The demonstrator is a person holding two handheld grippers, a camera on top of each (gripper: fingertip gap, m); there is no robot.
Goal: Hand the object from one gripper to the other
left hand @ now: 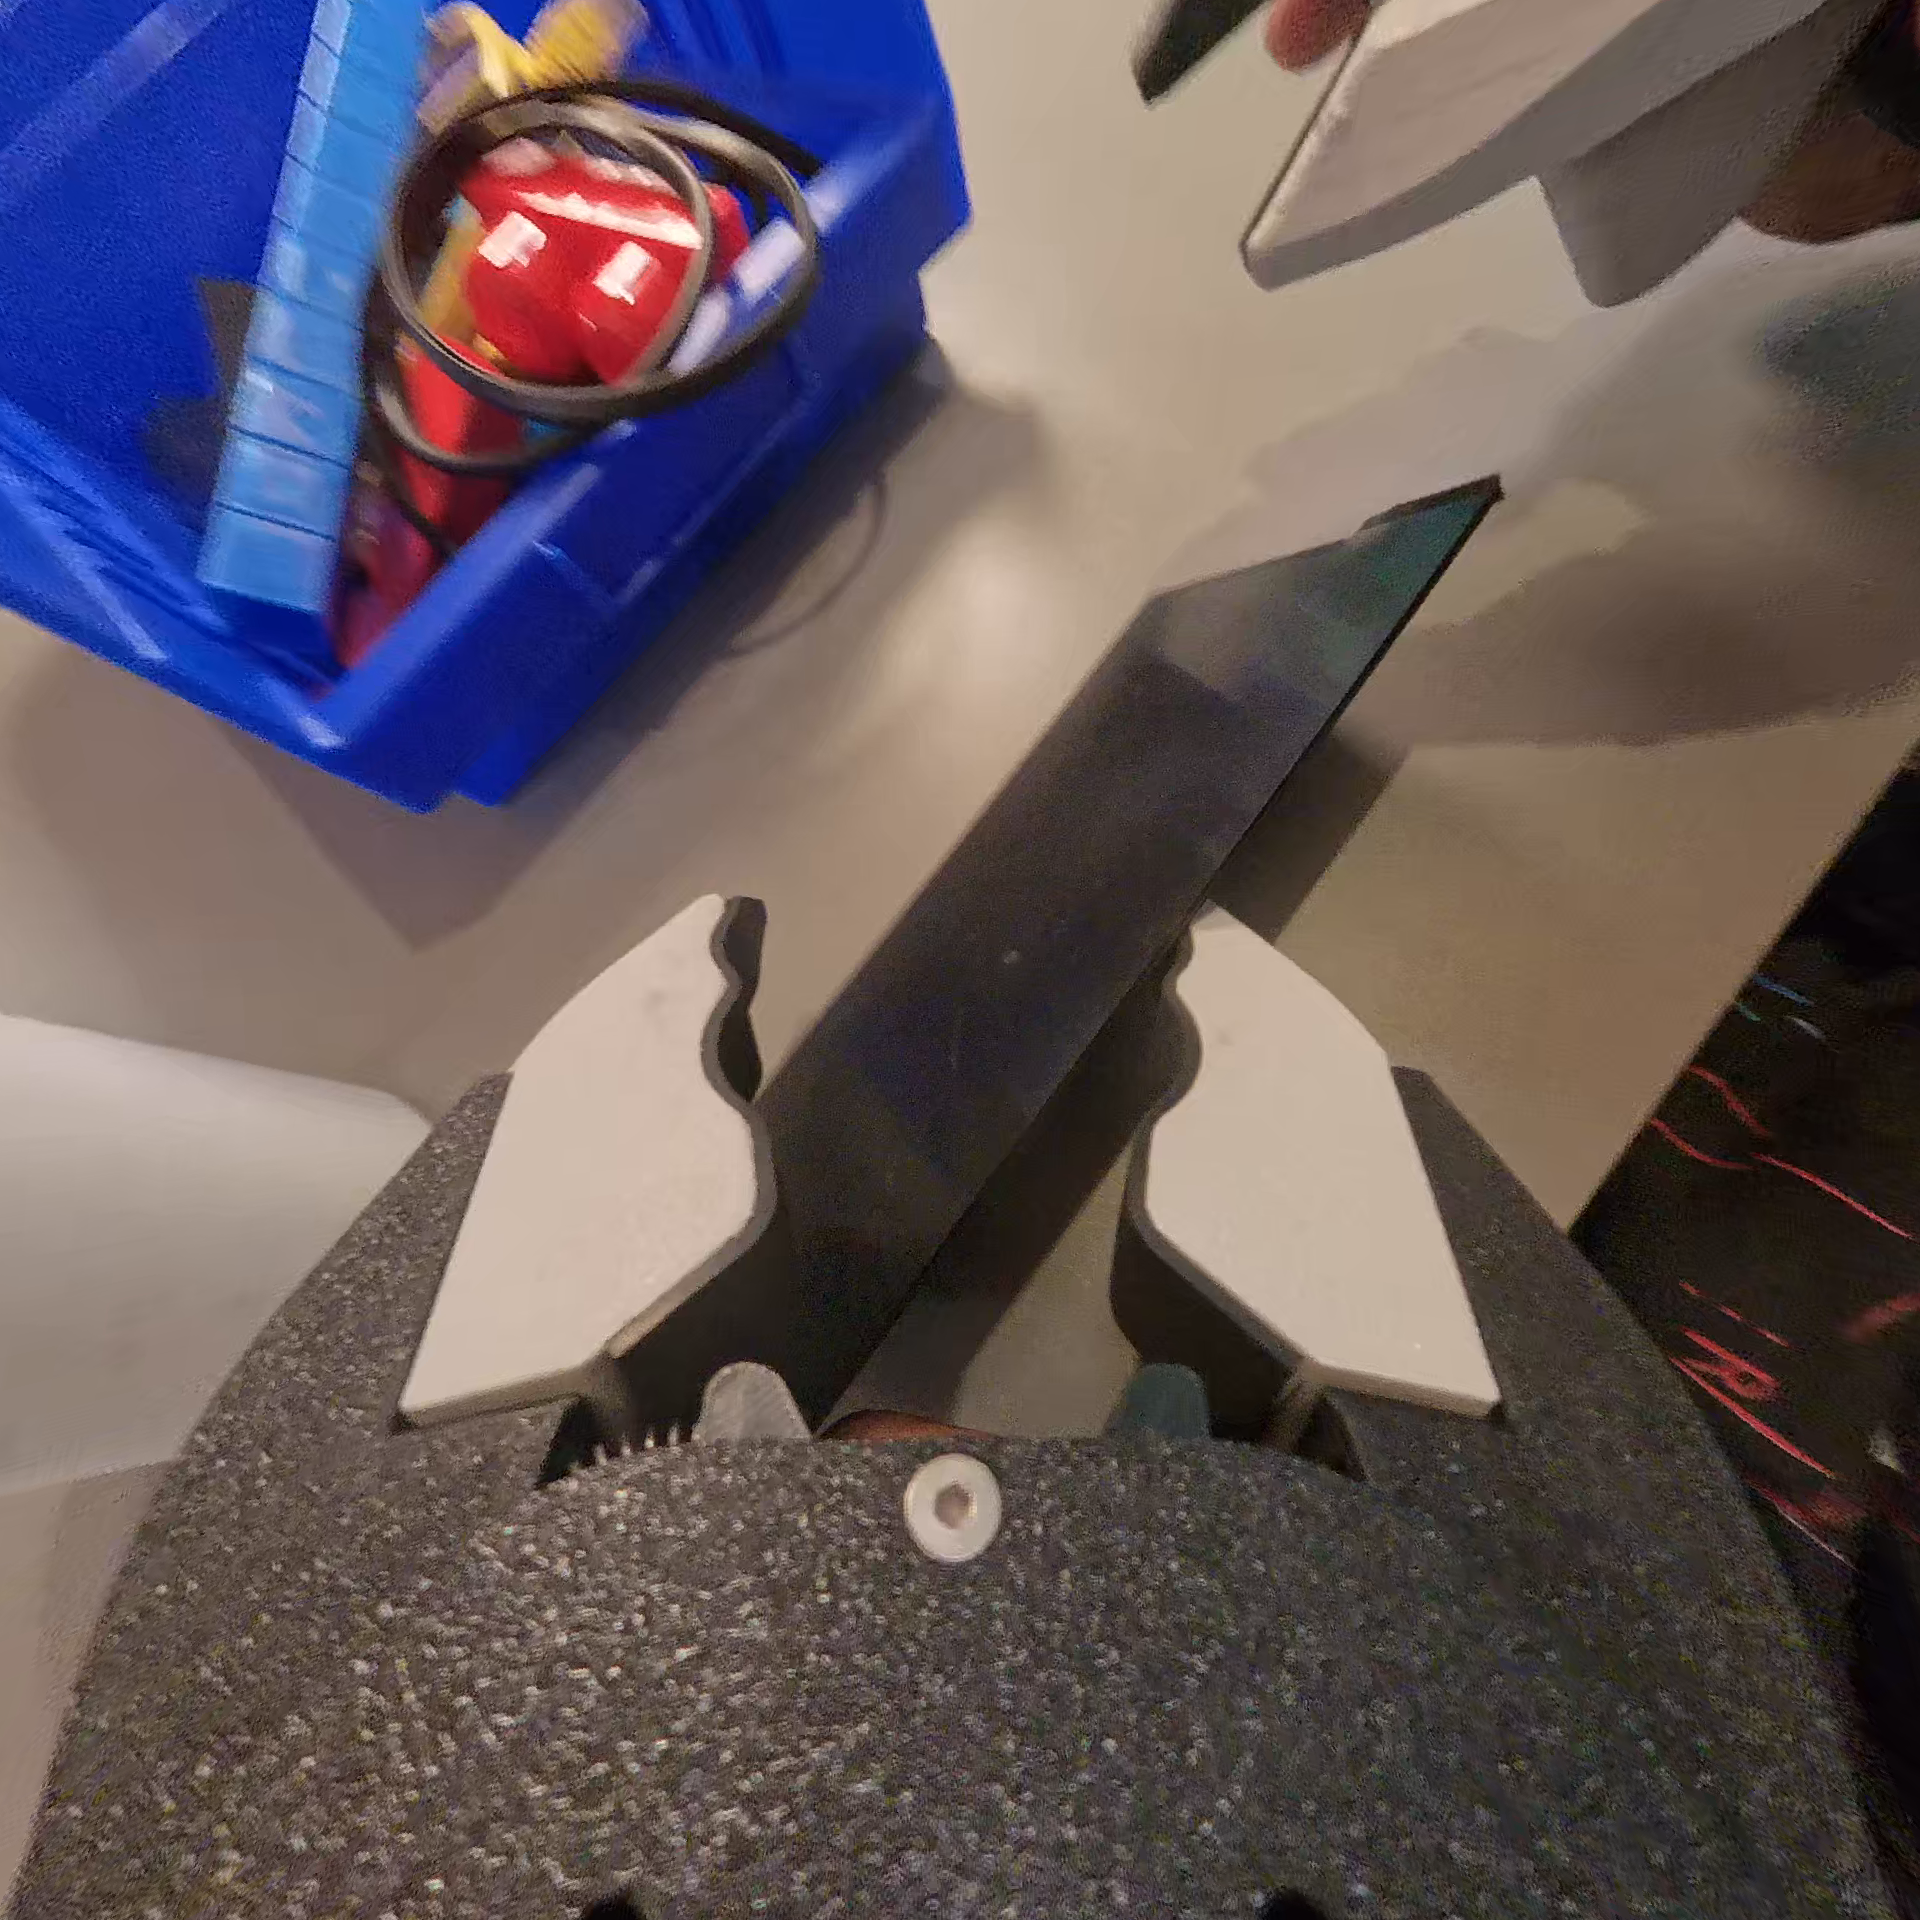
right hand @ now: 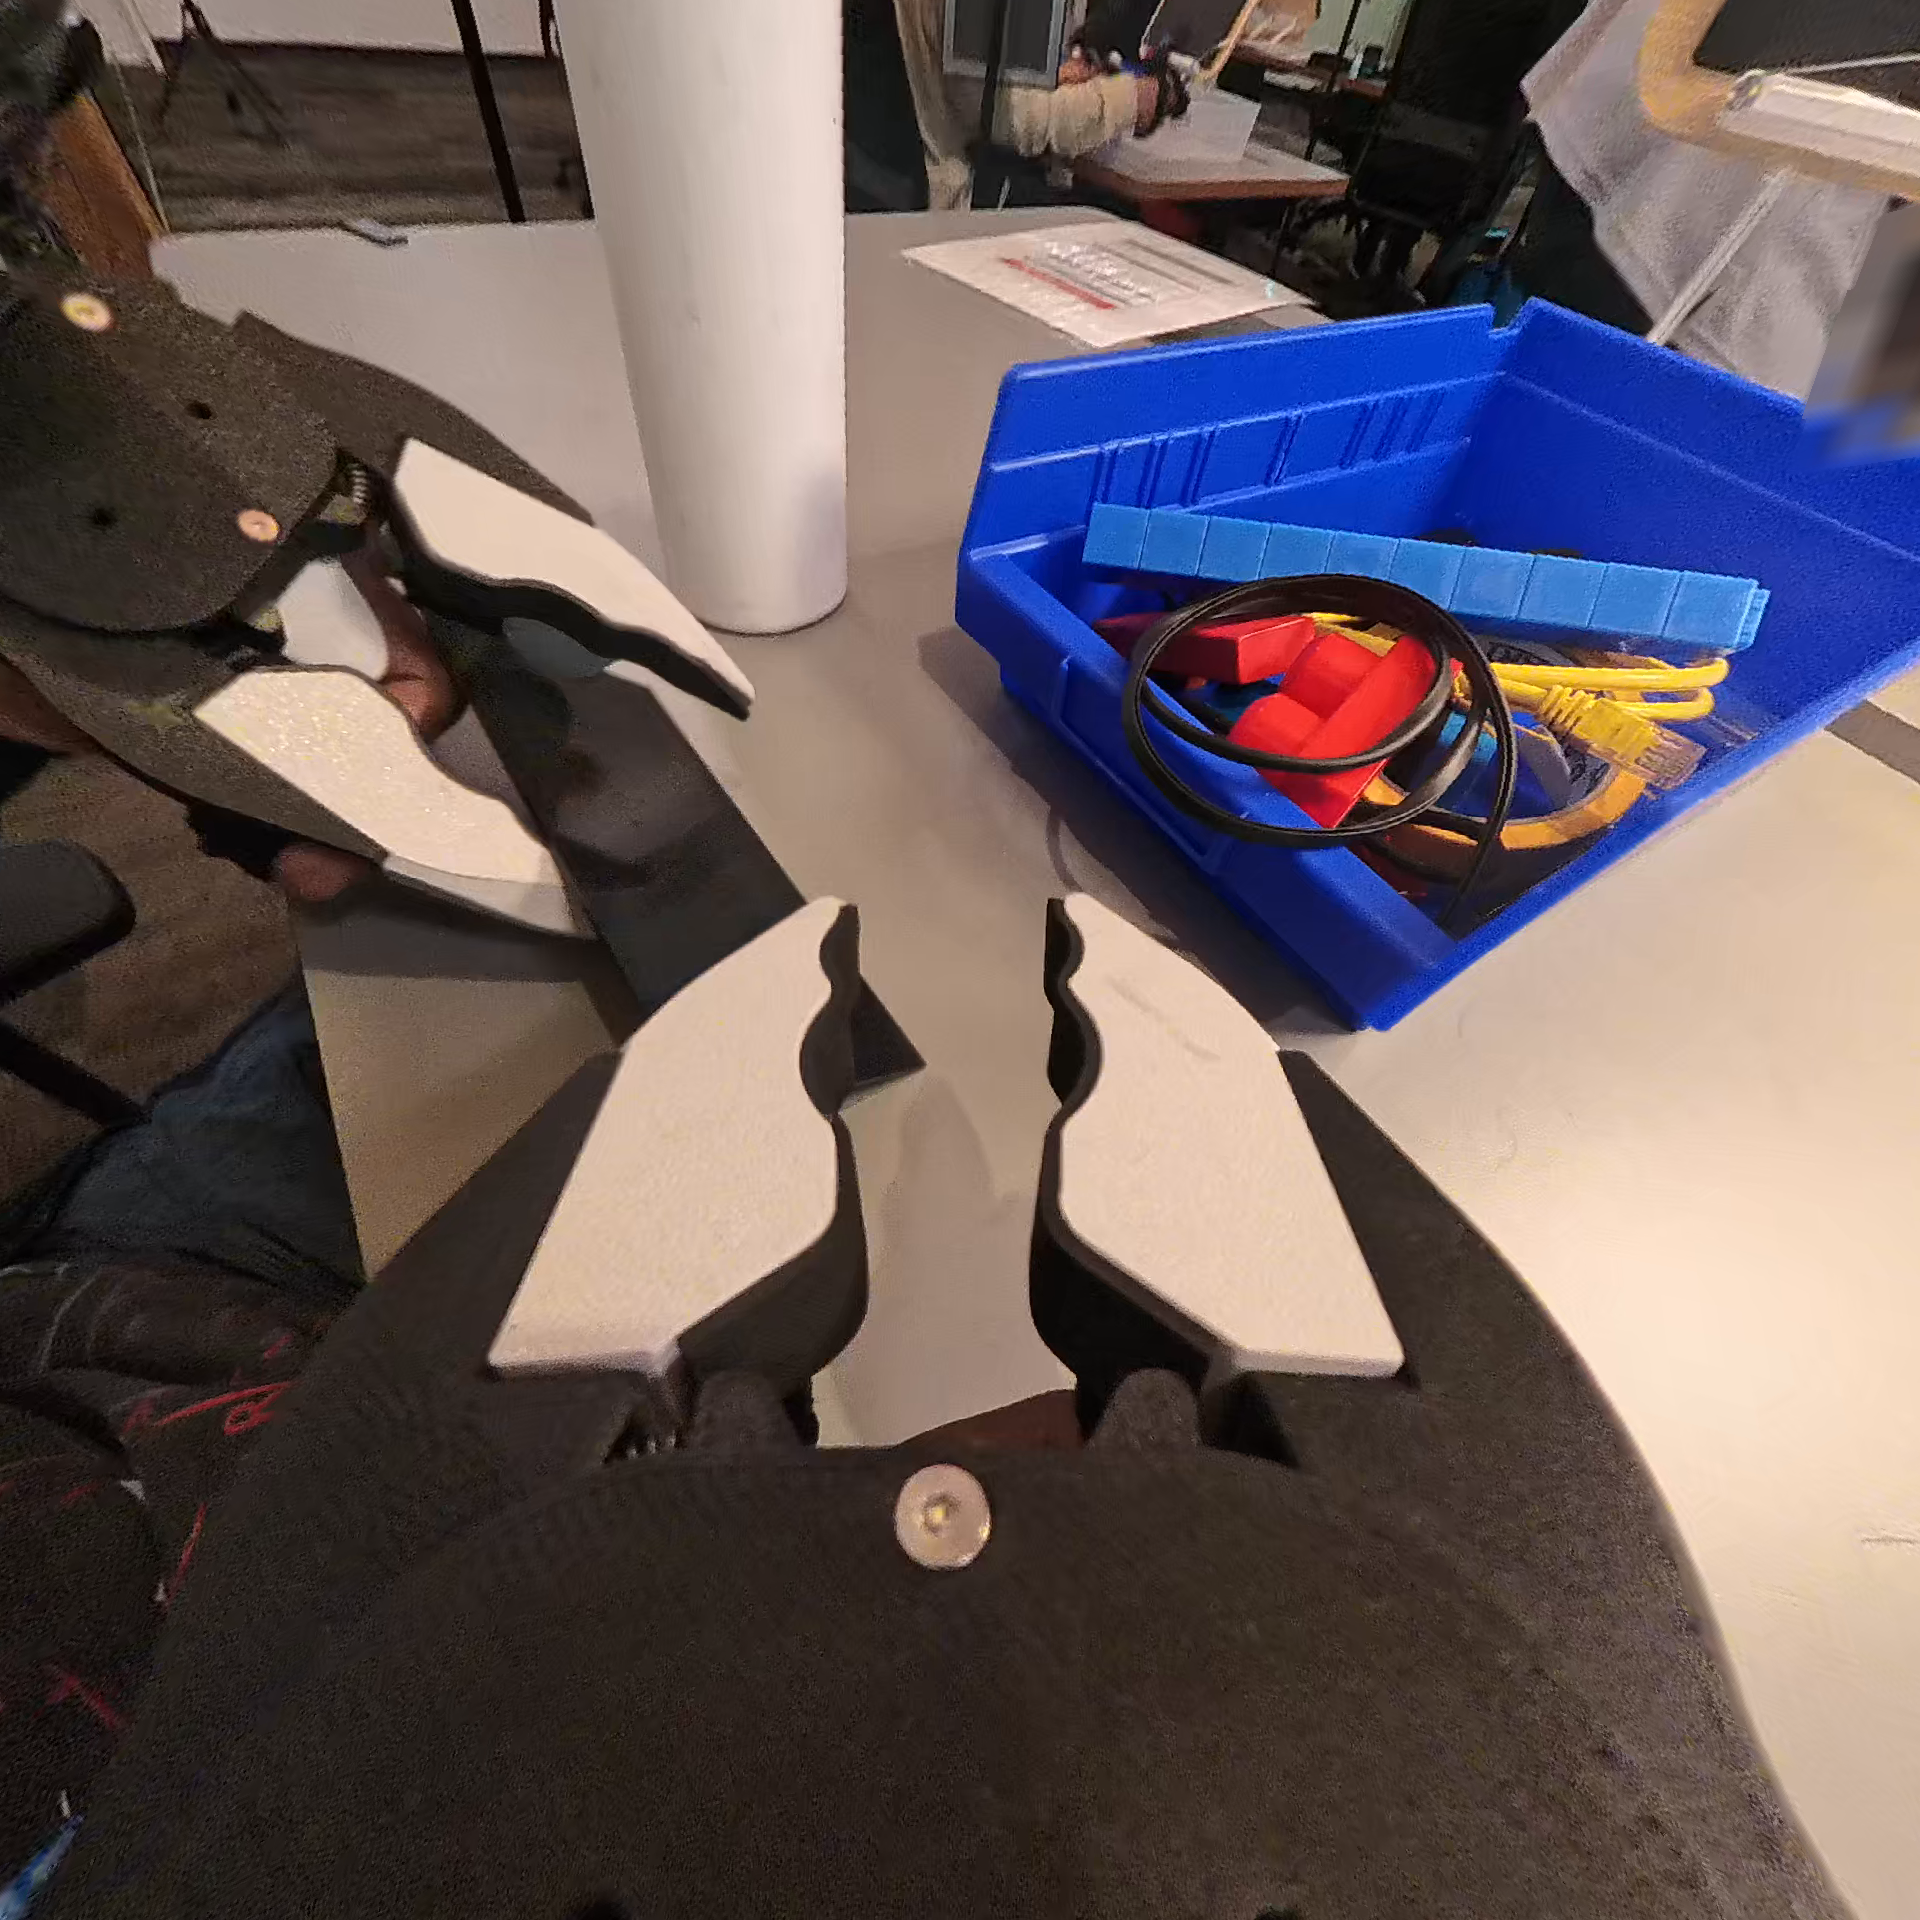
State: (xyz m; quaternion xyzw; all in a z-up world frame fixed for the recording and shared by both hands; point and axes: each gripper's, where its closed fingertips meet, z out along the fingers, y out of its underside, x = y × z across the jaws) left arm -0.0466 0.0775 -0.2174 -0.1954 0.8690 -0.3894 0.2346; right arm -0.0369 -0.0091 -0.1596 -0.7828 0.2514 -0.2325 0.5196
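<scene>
A long flat black bar (left hand: pixel 1143 831) is held in my left gripper (left hand: pixel 971 940), which is shut on its near end. The bar points up and to the right, above the grey table (left hand: pixel 1039 312). In the right wrist view the left gripper (right hand: pixel 655 810) comes in from the left with the bar (right hand: pixel 748 914) slanting down toward me. My right gripper (right hand: pixel 951 914) is open and empty. The bar's free end lies just behind its left fingertip (right hand: pixel 821 935) and pokes a little into the gap. One finger (left hand: pixel 1455 145) of the right gripper shows at the top right of the left wrist view.
A blue bin (right hand: pixel 1247 935) stands on the table to the right, also seen in the left wrist view (left hand: pixel 623 665), holding a light blue block strip, red blocks and black and yellow cables. A white column (right hand: pixel 717 312) stands behind. A paper sheet (right hand: pixel 1101 270) lies at the far edge. People sit beyond. The tips of one gripper are about 11 cm away from the tips of the other.
</scene>
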